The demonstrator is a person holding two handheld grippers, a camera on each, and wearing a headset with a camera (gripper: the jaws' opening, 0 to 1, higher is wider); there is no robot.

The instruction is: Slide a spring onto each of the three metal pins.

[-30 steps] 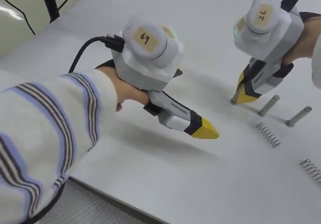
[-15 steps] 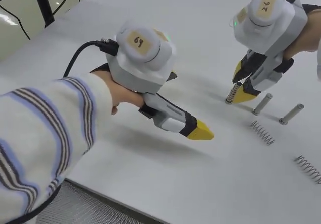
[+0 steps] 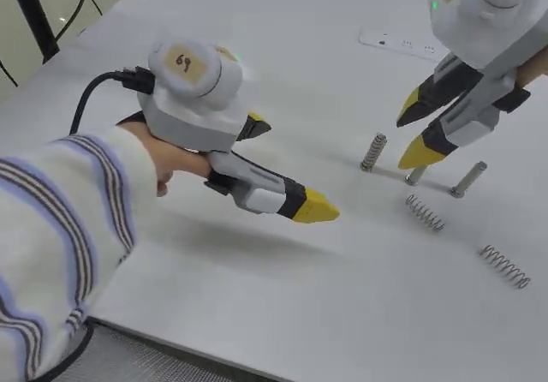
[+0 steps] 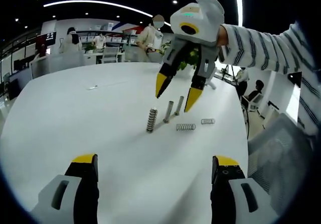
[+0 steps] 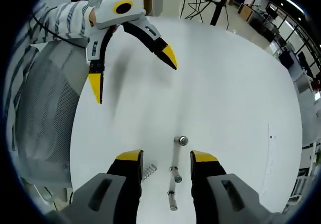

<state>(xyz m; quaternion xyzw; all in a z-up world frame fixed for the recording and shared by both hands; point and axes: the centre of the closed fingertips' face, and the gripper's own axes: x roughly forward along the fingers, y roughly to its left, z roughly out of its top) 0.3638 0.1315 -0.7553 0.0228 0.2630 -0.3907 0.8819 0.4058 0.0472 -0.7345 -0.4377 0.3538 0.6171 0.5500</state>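
One pin [image 3: 372, 152] already wears its spring, so we're on number two. Left gripper [image 4: 155, 159] and right gripper [image 3: 413, 134] both gape empty. Next we grab that loose spring [image 3: 424, 212] beside the bare pins [image 3: 468, 179].

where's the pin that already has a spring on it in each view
Head view: spring-covered pin right of centre, just left of the right gripper, whose jaws are open.
Left gripper view: spring-covered pin near centre, just left of the two bare pins.
Right gripper view: spring-covered pin seen from above, just beyond that gripper's own jaws.
Shared landmark: the two bare pins beside it.
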